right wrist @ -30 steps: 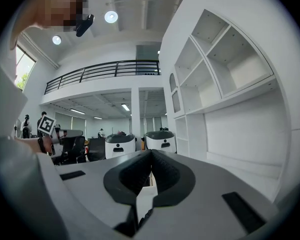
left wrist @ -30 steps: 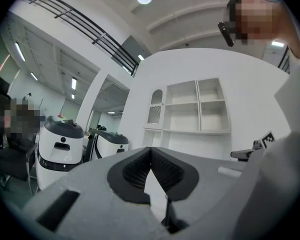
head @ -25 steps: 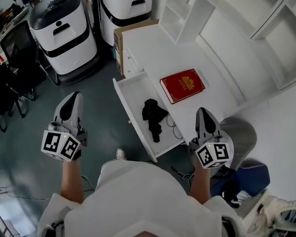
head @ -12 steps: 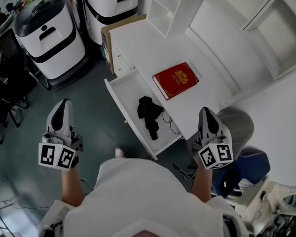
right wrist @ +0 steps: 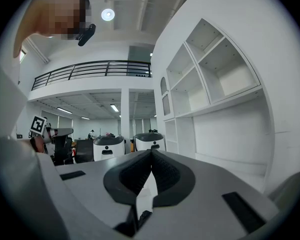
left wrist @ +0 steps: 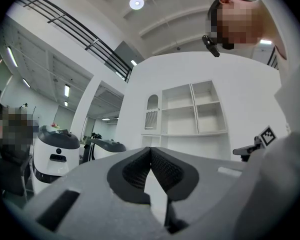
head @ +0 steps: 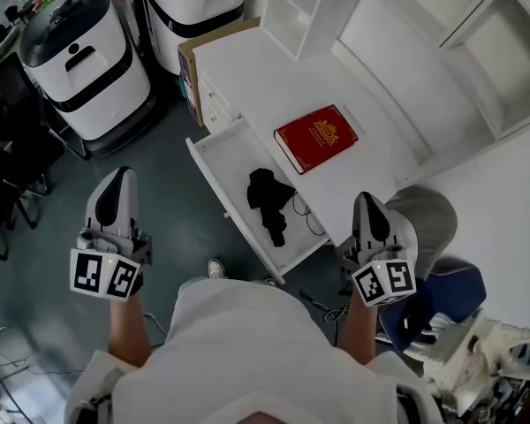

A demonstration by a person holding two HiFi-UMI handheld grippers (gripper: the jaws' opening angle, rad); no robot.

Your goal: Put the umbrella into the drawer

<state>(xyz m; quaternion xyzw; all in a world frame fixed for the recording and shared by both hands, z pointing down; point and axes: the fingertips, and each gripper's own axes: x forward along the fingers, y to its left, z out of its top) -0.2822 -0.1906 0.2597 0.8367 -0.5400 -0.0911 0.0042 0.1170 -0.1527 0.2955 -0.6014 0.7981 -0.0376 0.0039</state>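
Drawer point(head: 223, 159) stands pulled out from the white surface point(head: 256, 73), open toward the floor. Umbrella point(head: 269, 203), black and folded, lies inside the drawer near its front half, partly crumpled, with neither gripper touching it. Red book point(head: 316, 138) lies flat on the surface just beside the drawer's right edge, apart from the umbrella. Left gripper point(head: 119, 177) is held over the floor, well to the left of the drawer, marker cube toward the person; its own view shows the jaws pressed together at the tips with nothing between them. Right gripper point(head: 364, 203) is held to the right of the drawer's front corner, near the surface edge; its jaws are likewise pressed together and empty in its own view. Both point roughly forward, away from the person. Cardboard box point(head: 191, 60) stands against the far left end of the surface. Two white machines with dark tops point(head: 79, 60) stand behind it on the floor. White shelves point(head: 406, 42) rise along the right side of the surface. Dark chairs point(head: 9, 131) stand at the left edge of the head view.
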